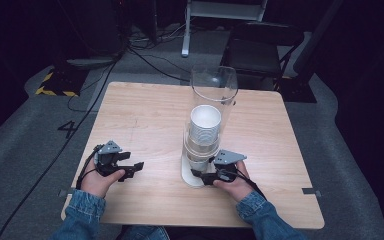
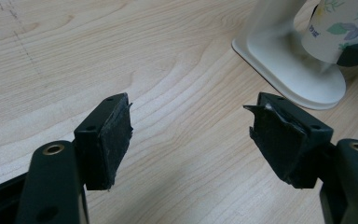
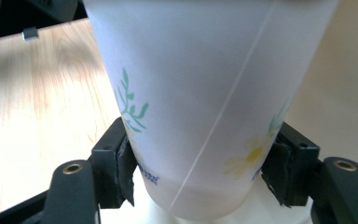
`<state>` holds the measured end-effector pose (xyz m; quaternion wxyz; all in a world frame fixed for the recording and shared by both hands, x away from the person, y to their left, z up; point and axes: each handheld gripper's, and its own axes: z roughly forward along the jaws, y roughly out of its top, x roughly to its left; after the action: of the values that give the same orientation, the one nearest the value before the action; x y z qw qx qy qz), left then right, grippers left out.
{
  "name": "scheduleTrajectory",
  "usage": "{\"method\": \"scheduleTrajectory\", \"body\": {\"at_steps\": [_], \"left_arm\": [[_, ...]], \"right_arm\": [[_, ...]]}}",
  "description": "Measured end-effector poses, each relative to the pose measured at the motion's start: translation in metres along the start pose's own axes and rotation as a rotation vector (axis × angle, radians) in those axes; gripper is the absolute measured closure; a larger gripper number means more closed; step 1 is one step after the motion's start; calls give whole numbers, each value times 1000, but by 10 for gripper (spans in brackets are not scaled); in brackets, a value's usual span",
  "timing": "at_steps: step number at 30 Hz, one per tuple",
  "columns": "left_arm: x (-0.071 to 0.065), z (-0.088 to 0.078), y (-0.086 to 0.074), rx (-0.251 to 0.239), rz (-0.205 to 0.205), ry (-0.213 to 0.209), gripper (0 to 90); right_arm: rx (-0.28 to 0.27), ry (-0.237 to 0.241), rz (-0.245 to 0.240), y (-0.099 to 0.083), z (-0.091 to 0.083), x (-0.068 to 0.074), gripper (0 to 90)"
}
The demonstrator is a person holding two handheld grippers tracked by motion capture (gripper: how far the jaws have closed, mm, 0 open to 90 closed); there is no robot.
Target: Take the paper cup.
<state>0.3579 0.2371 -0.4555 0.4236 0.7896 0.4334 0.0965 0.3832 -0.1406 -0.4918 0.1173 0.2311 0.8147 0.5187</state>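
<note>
A light wooden table [image 1: 145,115] stands on grey carpet [image 1: 25,150] in a dark room. Behind it are a black folding chair [image 1: 262,45] and a white stand [image 1: 220,12]. Black cables [image 1: 150,57] run across the floor, near yellow-and-black hazard tape [image 1: 50,82].

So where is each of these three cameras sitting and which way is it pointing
High view: above the person's side, looking forward and down on the table; both forearms, hands and tongs show.
Left gripper view: rides the left tongs, looking across the table between open jaws.
Right gripper view: rides the right tongs, its pads pressed on the flowered paper cup.
Shared: all three show that cup and the white dispenser base.
</note>
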Motion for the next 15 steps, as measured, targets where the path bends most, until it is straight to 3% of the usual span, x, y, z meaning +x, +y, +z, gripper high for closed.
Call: {"method": "scheduleTrajectory", "body": {"at_steps": [7,15], "left_arm": [[0,1,0,0,-5,-1,286],[0,3,3,-2,-8,-6,286]], "right_arm": [[32,-11,-30,-4,-6,-1,347],[148,-18,-58,-12,-29,-7,347]]}}
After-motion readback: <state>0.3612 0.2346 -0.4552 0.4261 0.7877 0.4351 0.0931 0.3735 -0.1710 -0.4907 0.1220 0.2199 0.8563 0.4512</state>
